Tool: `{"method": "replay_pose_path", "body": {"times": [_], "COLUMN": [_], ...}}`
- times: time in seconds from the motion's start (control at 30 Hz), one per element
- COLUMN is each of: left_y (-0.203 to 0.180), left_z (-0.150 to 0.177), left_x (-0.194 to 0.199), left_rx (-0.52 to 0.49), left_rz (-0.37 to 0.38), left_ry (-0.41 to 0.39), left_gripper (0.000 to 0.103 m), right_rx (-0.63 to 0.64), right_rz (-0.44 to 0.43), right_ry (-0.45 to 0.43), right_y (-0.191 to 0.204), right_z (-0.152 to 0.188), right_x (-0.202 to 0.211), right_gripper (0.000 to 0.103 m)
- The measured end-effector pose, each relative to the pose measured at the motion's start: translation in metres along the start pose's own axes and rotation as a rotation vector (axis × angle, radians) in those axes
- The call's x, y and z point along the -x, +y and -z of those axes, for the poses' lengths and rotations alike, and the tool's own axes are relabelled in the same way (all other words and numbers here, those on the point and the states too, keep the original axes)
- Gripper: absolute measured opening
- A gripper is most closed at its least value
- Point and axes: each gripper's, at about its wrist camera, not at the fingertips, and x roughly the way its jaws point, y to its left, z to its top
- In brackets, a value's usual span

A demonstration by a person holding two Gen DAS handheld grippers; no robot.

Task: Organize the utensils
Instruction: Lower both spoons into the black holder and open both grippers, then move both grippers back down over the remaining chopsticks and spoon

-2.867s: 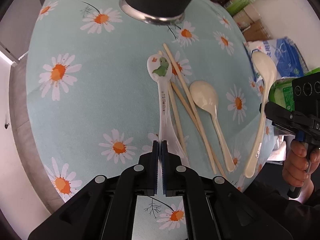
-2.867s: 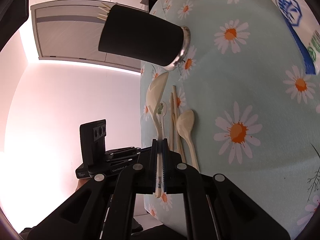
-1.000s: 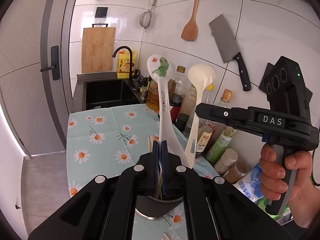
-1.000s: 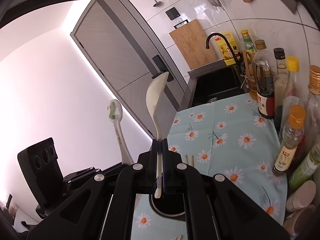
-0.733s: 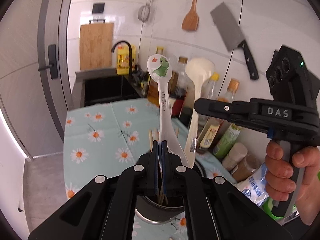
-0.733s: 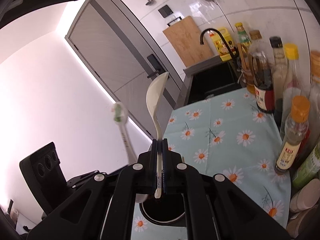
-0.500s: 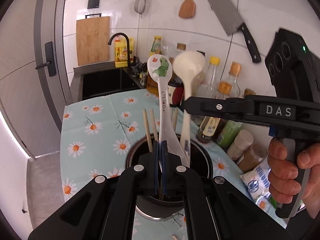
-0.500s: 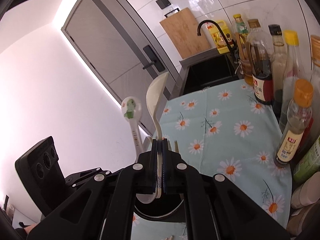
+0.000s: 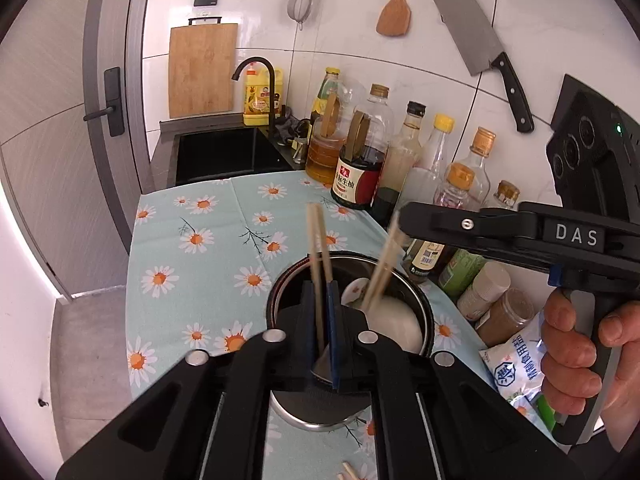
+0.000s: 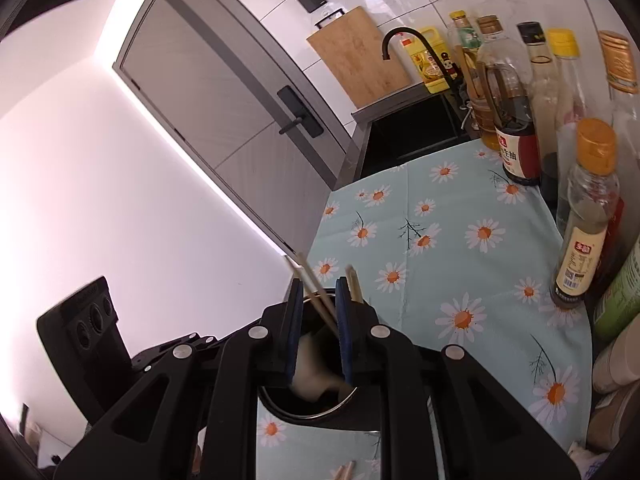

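Two hand-held tools were seen over a dark round holder [image 9: 416,312] standing on a surface w/ a daisy-print cloth [image 9: 208,240]. The left tool [image 9: 320,324] was slightly parted, w/ nothing clamped; a pair of chopsticks [image 9: 318,240] in the holder was seen standing in line w/ the gap. The right tool [image 10: 318,328] was spread wide, empty, w/ chopsticks passing behind the gap.

Inside the holder, two spoons were seen bowl-up: a large cream spoon [image 9: 394,320] and a smaller white spoon w/ a printed picture [image 9: 356,290], partly hidden. A second chopstick pair [image 9: 384,264] leaned to the right, blurred. Loose chopstick tips [image 9: 350,474] were seen on the cloth at the bottom edge, so sorting was judged not yet finished.

Handling, as judged: the spoons looked like light, stiff plastic or melamine, smooth and prob. slippery, best taken mid-handle. The chopsticks looked like light, rigid wood, thin and apt to roll, best pinched near the middle, both at once.

Readable writing: "DAS" was printed on the right tool's body [image 9: 576,236]. A soy sauce bottle [image 9: 356,184] carried a red label w/ Chinese characters. A blue-and-white packet [image 9: 516,368] also bore Chinese print, not legible.
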Motion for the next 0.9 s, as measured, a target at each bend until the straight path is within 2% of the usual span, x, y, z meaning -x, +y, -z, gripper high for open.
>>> {"method": "replay_pose_path", "body": {"times": [0.6, 0.7, 0.73, 0.8, 0.9], "left_y": [-0.005, -0.008, -0.008, -0.009, -0.012], "left_z": [0.006, 0.010, 0.012, 0.015, 0.024], "left_x": [0.047, 0.059, 0.062, 0.067, 0.077], "left_rx": [0.038, 0.043, 0.046, 0.053, 0.059], "left_rz": [-0.002, -0.004, -0.003, 0.005, 0.011], "left_ry": [-0.045, -0.058, -0.058, -0.053, -0.053], "left_gripper": [0.011, 0.012, 0.013, 0.024, 0.024], "right_rx": [-0.011, -0.021, -0.024, -0.028, -0.036], "right_rz": [-0.054, -0.065, -0.067, -0.067, -0.065], "right_ry": [-0.021, -0.020, -0.018, -0.009, 0.012], "right_y": [0.023, 0.025, 0.026, 0.027, 0.027], "right_z": [0.018, 0.027, 0.031, 0.039, 0.054], "right_x": [0.038, 0.047, 0.049, 0.055, 0.062], "right_gripper": [0.018, 0.023, 0.024, 0.024, 0.024]}}
